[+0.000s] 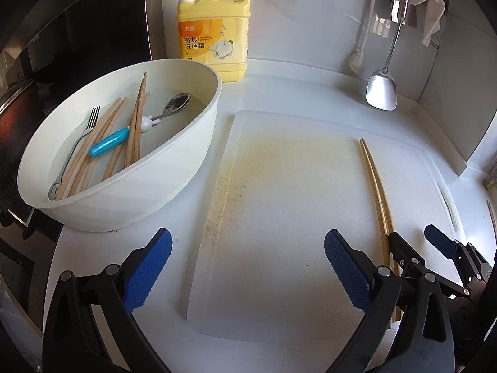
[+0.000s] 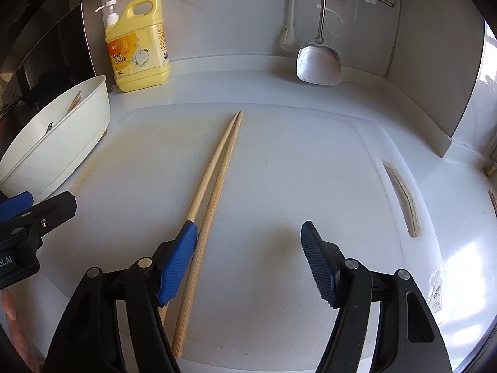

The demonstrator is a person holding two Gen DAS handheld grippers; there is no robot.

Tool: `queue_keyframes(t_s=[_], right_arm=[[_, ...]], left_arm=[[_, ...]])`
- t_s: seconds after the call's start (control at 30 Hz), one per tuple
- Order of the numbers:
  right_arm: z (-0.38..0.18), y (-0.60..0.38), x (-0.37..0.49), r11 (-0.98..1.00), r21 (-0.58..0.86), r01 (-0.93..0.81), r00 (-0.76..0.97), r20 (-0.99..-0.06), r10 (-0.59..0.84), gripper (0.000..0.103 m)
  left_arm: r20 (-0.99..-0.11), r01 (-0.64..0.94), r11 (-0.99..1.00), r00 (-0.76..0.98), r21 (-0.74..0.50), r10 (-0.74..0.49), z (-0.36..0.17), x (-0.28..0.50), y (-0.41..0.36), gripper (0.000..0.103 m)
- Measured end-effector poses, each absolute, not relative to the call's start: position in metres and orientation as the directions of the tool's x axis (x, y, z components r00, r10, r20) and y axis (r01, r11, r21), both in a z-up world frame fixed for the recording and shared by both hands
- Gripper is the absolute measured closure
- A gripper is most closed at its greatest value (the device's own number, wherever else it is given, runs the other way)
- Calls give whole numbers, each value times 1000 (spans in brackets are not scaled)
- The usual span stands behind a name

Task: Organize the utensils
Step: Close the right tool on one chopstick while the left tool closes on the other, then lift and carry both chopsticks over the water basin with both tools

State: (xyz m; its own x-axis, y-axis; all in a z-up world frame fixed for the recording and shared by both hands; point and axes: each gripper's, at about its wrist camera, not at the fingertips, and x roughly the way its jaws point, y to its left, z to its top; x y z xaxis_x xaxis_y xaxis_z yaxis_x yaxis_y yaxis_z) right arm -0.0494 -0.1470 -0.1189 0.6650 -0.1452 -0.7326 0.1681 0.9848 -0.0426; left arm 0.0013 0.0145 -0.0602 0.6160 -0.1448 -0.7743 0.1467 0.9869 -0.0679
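On the white board (image 2: 279,186) at the middle of the bench (image 2: 236,87), a pair of chopsticks (image 2: 217,168) lay side by side, tips together toward the wall and butt ends toward the camera, splaying slightly. The right tongs (image 2: 248,261) hovered over those butt ends, spread wide and holding nothing; the left pad (image 2: 178,264) sat over or against the left-hand stick, and whether it touched could not be told. The right-hand stick lay in the gap just beside that pad.

The chief risk looked plain: closing from that offset would likely catch one stick and roll or push the other away, since round, smooth sticks on a slick board slide easily. A pinch so near the butt end could also let the long tips droop or scissor apart on lifting. The left tongs (image 1: 248,267) were likewise spread and empty, low over the near edge of the board, close beside the right tongs; a sideways move by either could knock the two together.

The chopsticks were pale, long and thin, tapering to narrow tips, and looked matched in length. The rest of the utensils were in the basin (image 1: 198,143) at the left: more chopsticks (image 1: 105,136), a fork (image 1: 84,136), a spoon (image 1: 175,104) and a blue-handled tool (image 1: 108,144), piled crosswise. That tangle could drag neighbours out when one piece was pulled. The work seemed mostly ahead.
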Motion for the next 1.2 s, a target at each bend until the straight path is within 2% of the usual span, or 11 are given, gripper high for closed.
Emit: queue_keyframes(t_s=[0.1,0.17,0.23,0.3,0.37,0.5,1.2], right_arm=[[-119,-146,-47,986,-50,156,676,-723,-144,38],[-119,-146,-45,987,-60,150,682,-716,-147,44],[-118,-145,-44,988,-72,134,689,-710,-145,65],[-117,-143,-43,990,-80,120,692,-708,-141,76],[-117,-143,-43,991,-81,106,695,-707,-132,78],[-116,-148,-43,990,-88,106,698,-703,-137,96],[-111,-223,-49,993,-50,107,692,-714,-110,96]], left_arm=[[-774,148,986,615,-72,-149,-61,2,13,6],[-774,152,986,615,-72,-151,-61,2,11,6],[-773,156,985,615,-74,-156,-61,3,9,6],[-773,163,984,613,-77,-162,-62,3,6,6],[-773,170,982,612,-79,-168,-62,3,2,6],[-772,188,979,608,-84,-184,-62,2,-7,6],[-792,258,964,572,-72,-213,-91,3,-74,6]])
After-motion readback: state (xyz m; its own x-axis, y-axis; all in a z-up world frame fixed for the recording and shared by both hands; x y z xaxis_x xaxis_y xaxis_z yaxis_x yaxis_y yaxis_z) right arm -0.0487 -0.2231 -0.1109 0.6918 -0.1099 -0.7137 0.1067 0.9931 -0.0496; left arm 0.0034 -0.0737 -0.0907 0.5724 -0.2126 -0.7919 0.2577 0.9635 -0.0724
